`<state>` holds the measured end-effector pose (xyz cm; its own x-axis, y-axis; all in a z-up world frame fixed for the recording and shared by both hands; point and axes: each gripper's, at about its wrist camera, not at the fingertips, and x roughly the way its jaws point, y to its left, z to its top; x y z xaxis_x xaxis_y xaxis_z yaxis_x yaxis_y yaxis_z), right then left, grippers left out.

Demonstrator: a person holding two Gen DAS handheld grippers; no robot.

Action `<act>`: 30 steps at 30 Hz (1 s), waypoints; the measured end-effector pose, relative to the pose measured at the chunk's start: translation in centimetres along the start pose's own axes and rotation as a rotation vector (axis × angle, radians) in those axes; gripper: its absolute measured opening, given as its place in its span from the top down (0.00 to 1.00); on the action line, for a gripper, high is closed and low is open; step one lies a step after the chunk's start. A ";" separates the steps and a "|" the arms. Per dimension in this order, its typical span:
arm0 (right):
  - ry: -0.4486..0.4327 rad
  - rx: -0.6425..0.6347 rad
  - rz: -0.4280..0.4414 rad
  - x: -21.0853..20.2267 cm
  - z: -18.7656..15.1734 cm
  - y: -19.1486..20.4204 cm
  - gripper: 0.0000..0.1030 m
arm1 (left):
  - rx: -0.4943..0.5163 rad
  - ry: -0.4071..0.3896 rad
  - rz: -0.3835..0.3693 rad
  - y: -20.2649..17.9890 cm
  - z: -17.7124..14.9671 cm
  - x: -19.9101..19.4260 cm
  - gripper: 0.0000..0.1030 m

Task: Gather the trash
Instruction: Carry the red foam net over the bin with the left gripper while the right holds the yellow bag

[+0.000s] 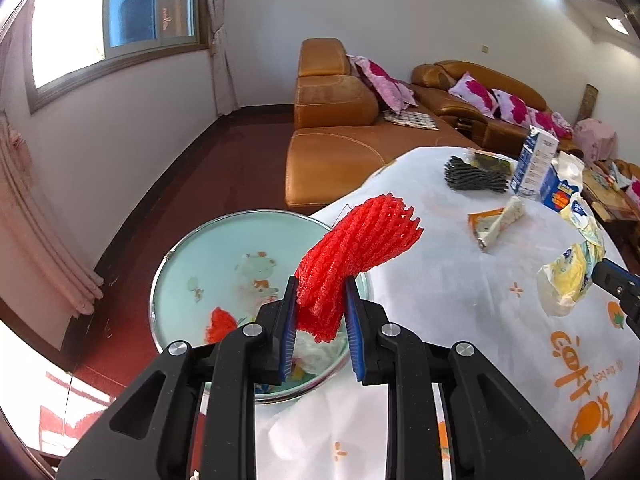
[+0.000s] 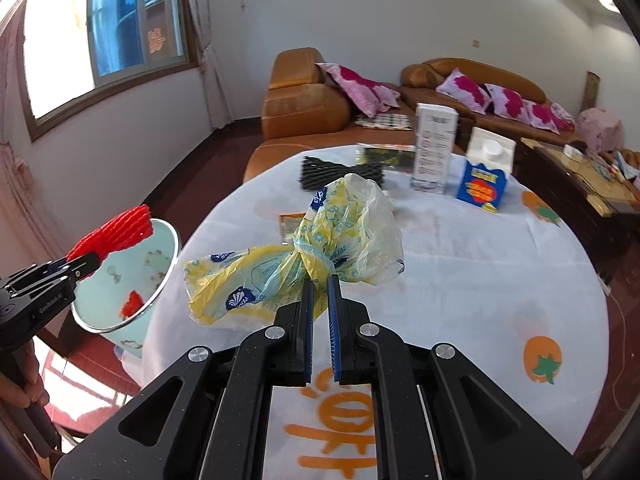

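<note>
My left gripper (image 1: 321, 284) is shut on a red foam fruit net (image 1: 356, 248) and holds it above the pale green trash bin (image 1: 188, 248) beside the table; it also shows at the left of the right wrist view (image 2: 90, 262). The bin (image 2: 160, 248) holds another red net (image 2: 133, 303) and white scraps. My right gripper (image 2: 320, 280) is shut on a crumpled yellow plastic wrapper (image 2: 348, 232) above the white tablecloth (image 2: 460, 264). The wrapper also shows in the left wrist view (image 1: 568, 276).
On the table lie a black foam net (image 2: 340, 172), an orange snack wrapper (image 1: 486, 226), a dark packet (image 2: 386, 156), a tall white carton (image 2: 434, 148) and a blue carton (image 2: 486, 172). Brown leather sofas (image 1: 336, 120) stand behind. A side table (image 2: 580, 184) is at the right.
</note>
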<state>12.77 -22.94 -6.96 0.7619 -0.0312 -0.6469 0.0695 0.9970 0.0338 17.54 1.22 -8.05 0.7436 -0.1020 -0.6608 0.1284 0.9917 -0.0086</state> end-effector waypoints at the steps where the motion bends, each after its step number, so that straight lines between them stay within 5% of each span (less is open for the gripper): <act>1: 0.000 -0.008 0.005 0.1 0.1 0.5 0.92 | -0.005 0.000 0.007 0.4 0.0 0.0 0.79; 30: -0.007 -0.157 0.086 1.8 1.2 8.7 0.92 | -0.111 0.037 0.130 7.9 -1.0 1.5 0.79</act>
<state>15.51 -14.43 -6.94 0.7650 0.0545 -0.6418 -0.0971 0.9948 -0.0313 19.00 8.97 -9.91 0.7244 0.0291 -0.6888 -0.0426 0.9991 -0.0026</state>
